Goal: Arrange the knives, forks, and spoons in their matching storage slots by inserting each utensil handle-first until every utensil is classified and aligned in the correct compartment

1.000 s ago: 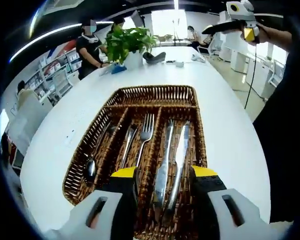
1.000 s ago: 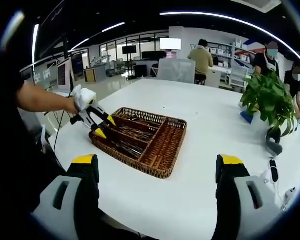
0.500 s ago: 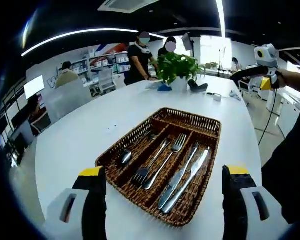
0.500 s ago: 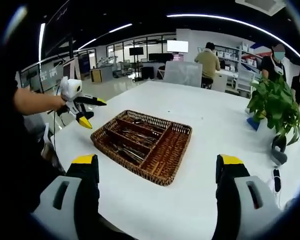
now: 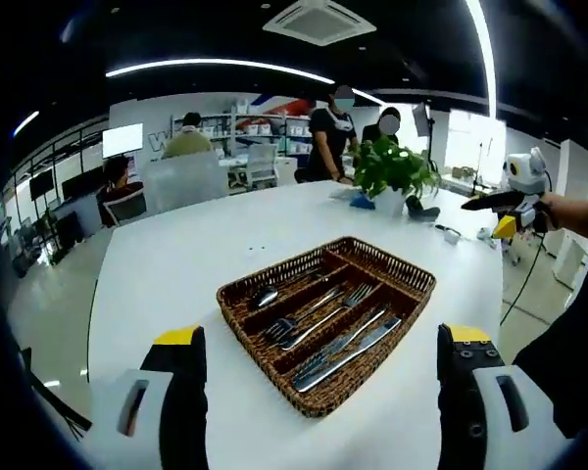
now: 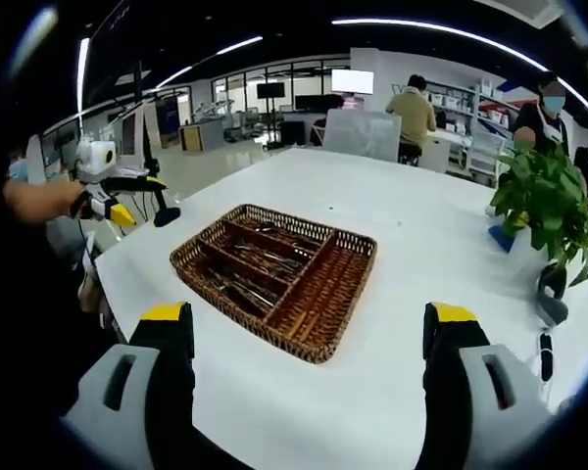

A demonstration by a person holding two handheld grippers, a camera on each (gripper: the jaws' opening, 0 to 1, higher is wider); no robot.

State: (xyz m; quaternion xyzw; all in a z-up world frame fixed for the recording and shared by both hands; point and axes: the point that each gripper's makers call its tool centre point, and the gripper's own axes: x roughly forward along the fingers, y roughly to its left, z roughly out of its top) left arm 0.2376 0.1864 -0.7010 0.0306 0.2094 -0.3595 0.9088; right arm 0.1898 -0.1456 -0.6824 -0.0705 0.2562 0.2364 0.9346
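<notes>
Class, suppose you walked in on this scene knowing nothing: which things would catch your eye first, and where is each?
First, the brown wicker tray in the middle of the white table, with spoons, forks and knives sorted into its slots. Next, the leafy potted plant at the table's far end. Both grippers are held open and away from the tray, the left gripper and the right gripper.

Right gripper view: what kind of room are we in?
Probably an open-plan office or lab. A long white table holds the wicker cutlery tray and a potted plant; behind it are desks with monitors, shelving and people working.
</notes>
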